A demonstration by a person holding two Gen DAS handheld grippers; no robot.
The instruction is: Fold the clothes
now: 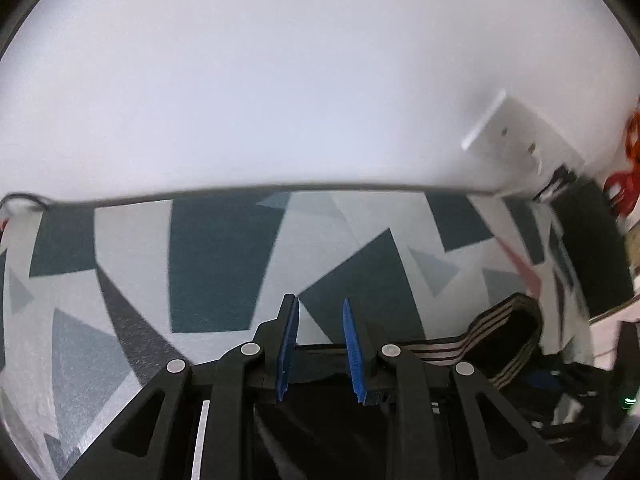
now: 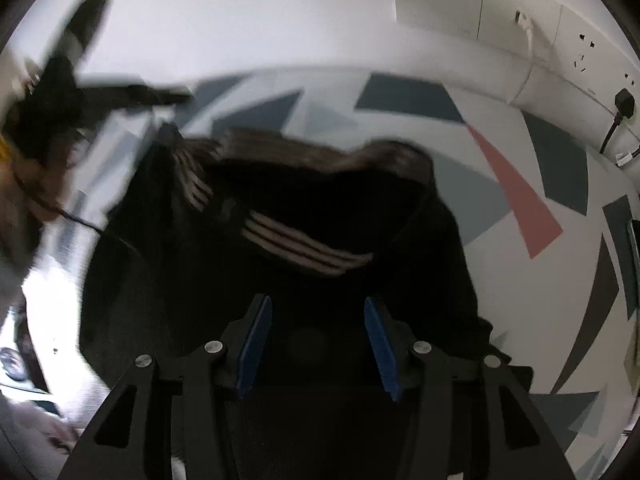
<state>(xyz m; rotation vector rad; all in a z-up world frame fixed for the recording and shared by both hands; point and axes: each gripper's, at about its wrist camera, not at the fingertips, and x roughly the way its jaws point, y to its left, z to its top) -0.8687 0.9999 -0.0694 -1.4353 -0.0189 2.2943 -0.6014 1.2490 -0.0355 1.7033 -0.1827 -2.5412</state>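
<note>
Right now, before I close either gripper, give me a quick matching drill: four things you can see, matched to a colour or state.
Things:
1. left gripper
2. black garment
3. pink patch on the floor
4. plug in the wall socket

States:
a. black with pale stripes
b. open over the patterned floor
c. black, cord hanging down
d. long wedge shape

Pairs: 1-b, 2-a, 3-d, 4-c

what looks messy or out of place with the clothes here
The black garment with pale stripes lies bunched and creased rather than flat, its striped part twisted. Both grippers, left and right, are open and hold nothing.
</note>
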